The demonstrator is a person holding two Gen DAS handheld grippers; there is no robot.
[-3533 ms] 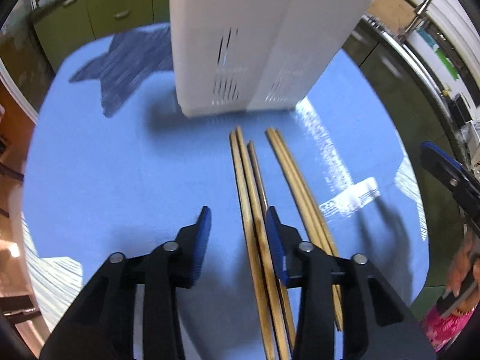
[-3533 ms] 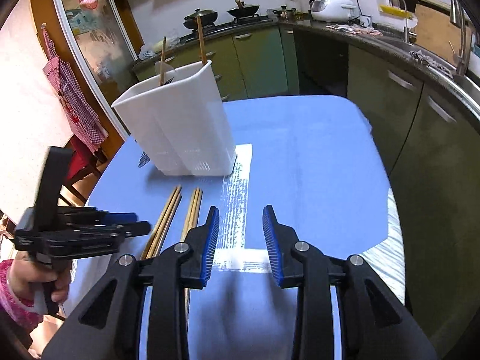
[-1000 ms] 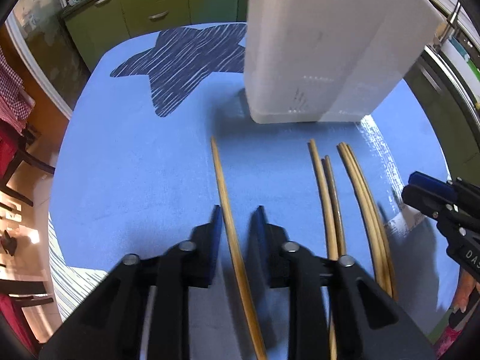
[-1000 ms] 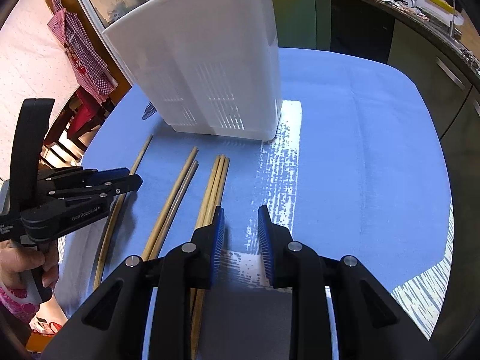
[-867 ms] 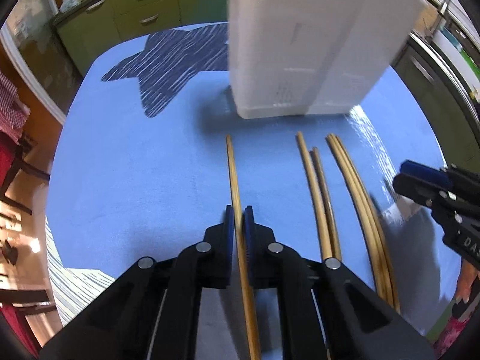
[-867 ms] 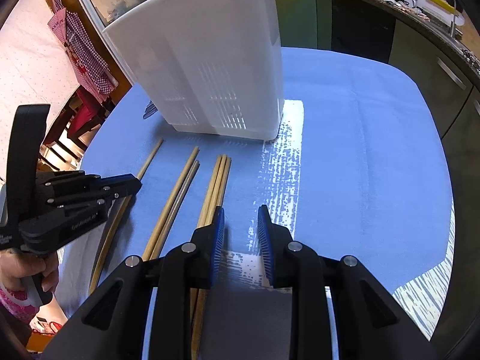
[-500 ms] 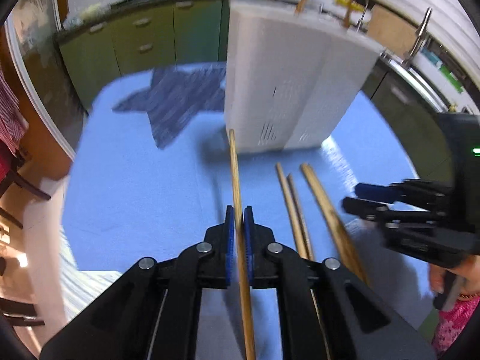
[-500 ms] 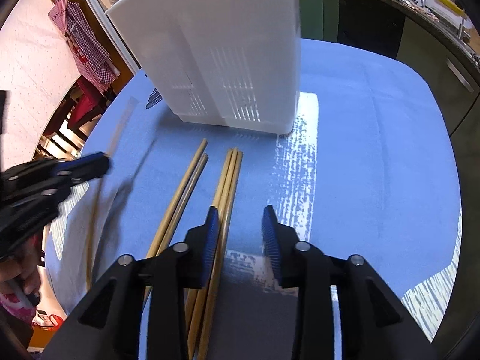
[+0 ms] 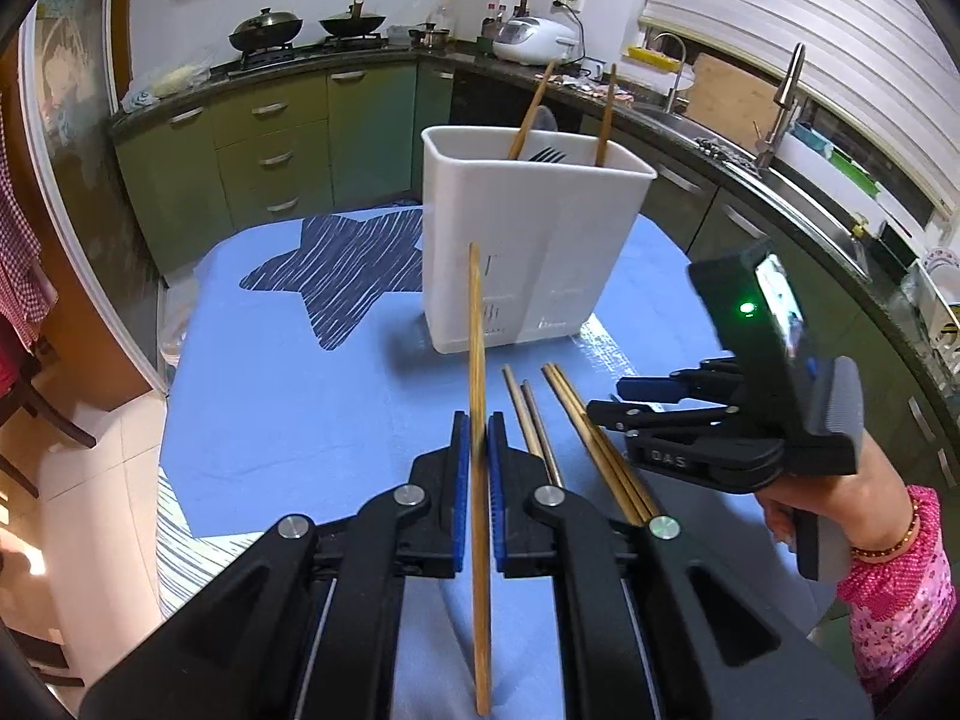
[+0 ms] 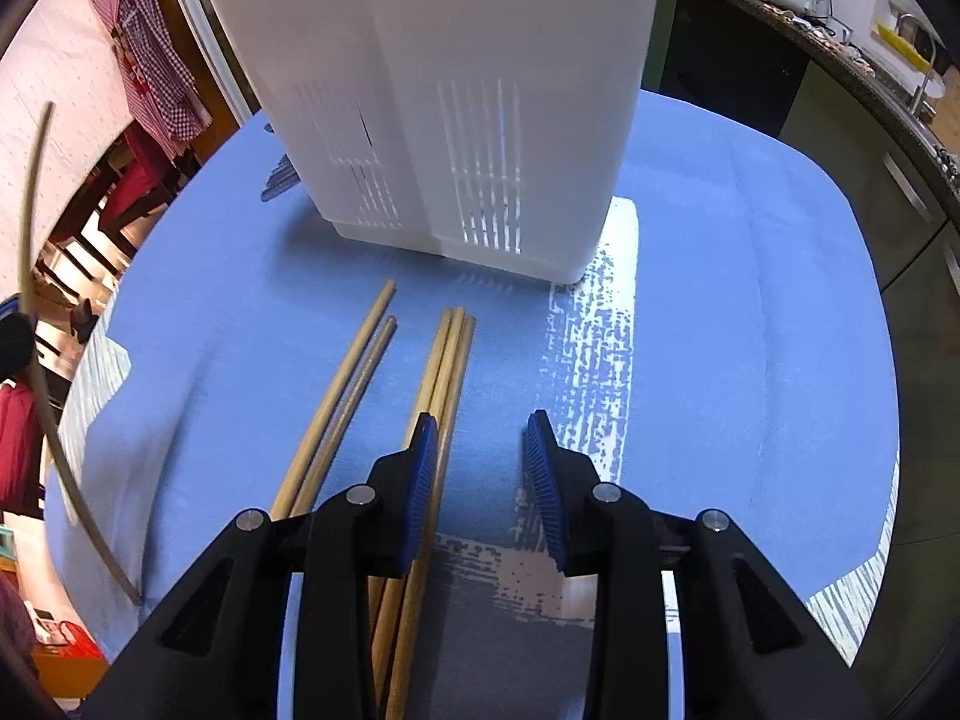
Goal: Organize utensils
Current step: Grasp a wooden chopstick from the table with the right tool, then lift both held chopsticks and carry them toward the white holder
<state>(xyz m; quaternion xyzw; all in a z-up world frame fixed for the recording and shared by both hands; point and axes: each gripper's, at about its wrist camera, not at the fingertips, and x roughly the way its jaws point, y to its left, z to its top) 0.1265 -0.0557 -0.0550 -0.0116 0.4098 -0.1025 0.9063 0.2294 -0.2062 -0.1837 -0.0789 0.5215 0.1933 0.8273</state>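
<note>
On the left, my left gripper point(image 9: 474, 441) has its jaws pinching one chopstick point(image 9: 477, 360) partway along its length, so the stick clears the table point(image 9: 288, 396) and its far tip points up at the bin point(image 9: 528, 240). I hold it off-centre, I judge, so the long far end can be tipped over the rim and dropped in. In the right wrist view that same stick shows as a thin curved line at the far left edge, raised off the cloth.

The bin stands upright at the far middle of the table, open side up, with two sticks and a fork point(image 9: 543, 154) already leaning inside; it sits just beyond the loose sticks, so each carry is short.

Nearer and to the right lie the rest: a pair point(image 10: 342, 402), side by side, and right of it a bundle of three point(image 10: 441, 396), all with their ends towards the bin, which suits a lengthwise pick.

Furthest right, my right gripper point(image 10: 480, 462) has just been opening; its jaws stand spread with bare cloth between them, the left pad just over the bundle's right edge. I judge it needs to shift left to straddle a stick before closing
</note>
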